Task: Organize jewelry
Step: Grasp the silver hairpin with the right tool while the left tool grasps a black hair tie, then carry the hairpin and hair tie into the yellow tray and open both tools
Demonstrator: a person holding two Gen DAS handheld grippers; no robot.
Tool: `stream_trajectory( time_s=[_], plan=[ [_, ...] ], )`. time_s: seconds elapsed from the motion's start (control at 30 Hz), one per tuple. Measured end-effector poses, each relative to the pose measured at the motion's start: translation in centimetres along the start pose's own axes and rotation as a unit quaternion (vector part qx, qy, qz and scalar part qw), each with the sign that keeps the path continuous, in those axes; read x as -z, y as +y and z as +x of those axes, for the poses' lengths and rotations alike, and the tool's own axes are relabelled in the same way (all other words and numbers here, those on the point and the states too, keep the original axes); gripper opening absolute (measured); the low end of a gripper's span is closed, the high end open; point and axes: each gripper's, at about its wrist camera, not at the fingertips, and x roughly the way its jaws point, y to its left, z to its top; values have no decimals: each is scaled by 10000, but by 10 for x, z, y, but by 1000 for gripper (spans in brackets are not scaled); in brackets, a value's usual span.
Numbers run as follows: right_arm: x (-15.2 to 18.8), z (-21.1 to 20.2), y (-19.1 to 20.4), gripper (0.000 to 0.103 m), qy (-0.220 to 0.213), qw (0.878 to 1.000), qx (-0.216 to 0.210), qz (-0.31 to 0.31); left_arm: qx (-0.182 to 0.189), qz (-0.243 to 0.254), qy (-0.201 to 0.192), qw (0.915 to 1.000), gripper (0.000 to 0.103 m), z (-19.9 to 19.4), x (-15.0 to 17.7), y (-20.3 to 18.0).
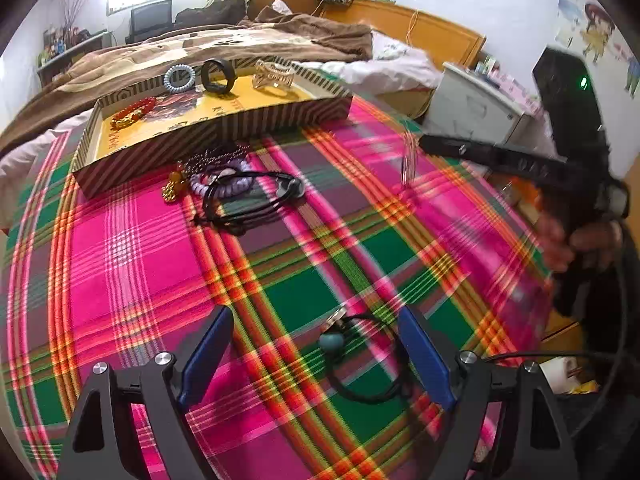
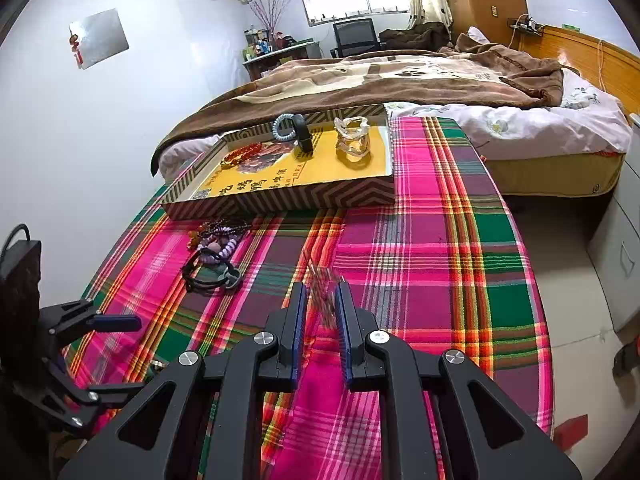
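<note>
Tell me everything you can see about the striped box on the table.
The striped box is a shallow, open, lidless tray, seemingly cardboard, with brown-and-cream chevron walls and a yellow printed floor. It lies flat at the far side of the plaid tablecloth beside the bed. Inside: a red bead bracelet, blue coil tie, black ring and clear claw clip.

the left gripper [image 1: 316, 354] is held low with its two blue-padded fingers [image 1: 206, 354] spread wide apart, nothing pinched between them. from the right wrist view it shows at the left edge [image 2: 108, 356], fingers parted one above the other. the right gripper [image 2: 322, 312] is raised, its fingers [image 2: 298, 320] drawn close with only a narrow gap, pinching something thin and blurred. in the left wrist view it reaches in from the right [image 1: 424, 140], the person's hand [image 1: 580, 240] wrapped around its handle.
</note>
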Motion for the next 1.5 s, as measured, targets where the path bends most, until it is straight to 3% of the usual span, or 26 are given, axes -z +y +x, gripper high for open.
stream_trajectory(
  time_s=[0.23, 0.33, 0.4, 0.43, 0.47, 0.5, 0.53, 0.73, 0.8, 0.93, 1.0, 1.1, 1.17, 1.23, 1.5],
  plan=[
    [4, 7, -7, 15, 82, 9998, 149, 43, -479, 269, 139, 9984, 82, 9, 8, -6],
    [5, 11, -13, 15, 127, 9996, 260, 71, -567, 345, 85, 9978, 69, 9, 8, -8],
    [4, 15, -14, 15, 184, 9995, 267, 53, -545, 392, 11, 9977, 51, 8, 6, -9],
    [3, 18, -13, 15, 218, 9995, 235, 21, -561, 400, -9, 9976, 48, 9, 5, -10],
    [2, 21, -12, 15, 233, 9994, 245, 7, -555, 405, -23, 9976, 39, 10, 3, -10],
    [0, 23, -9, 15, 258, 9993, 256, -31, -552, 410, -52, 9976, 21, 9, 2, -9],
    [-2, 27, -6, 15, 288, 9993, 241, -90, -581, 390, -75, 9975, 14, 9, 1, -9],
    [-8, 39, 5, 15, 353, 9988, 212, -276, -615, 4, -342, 9975, 11, -5, -3, 5],
    [-10, 46, 8, 19, 472, 9979, 224, -392, -656, -161, -468, 9966, 11, -14, -6, 13],
    [-9, 67, 16, 44, 724, 9941, 445, -668, -749, -415, -697, 9939, 11, -31, -15, 27],
    [-9, 73, 20, 45, 704, 9924, 582, -827, -793, -498, -764, 9927, 11, -35, -18, 34],
    [-11, 76, 21, 45, 716, 9911, 717, -861, -834, -656, -854, 9907, 11, -42, -25, 45],
    [-12, 75, 19, 23, 686, 9914, 780, -799, -873, -716, -907, 9895, 11, -44, -29, 51],
    [-14, 74, 17, 17, 730, 9925, 666, -726, -872, -790, -942, 9886, 11, -46, -33, 57],
    [-32, 64, 13, 15, 548, 9952, 621, -512, -942, -954, -1057, 9853, 11, -52, -59, 86]
  ],
)
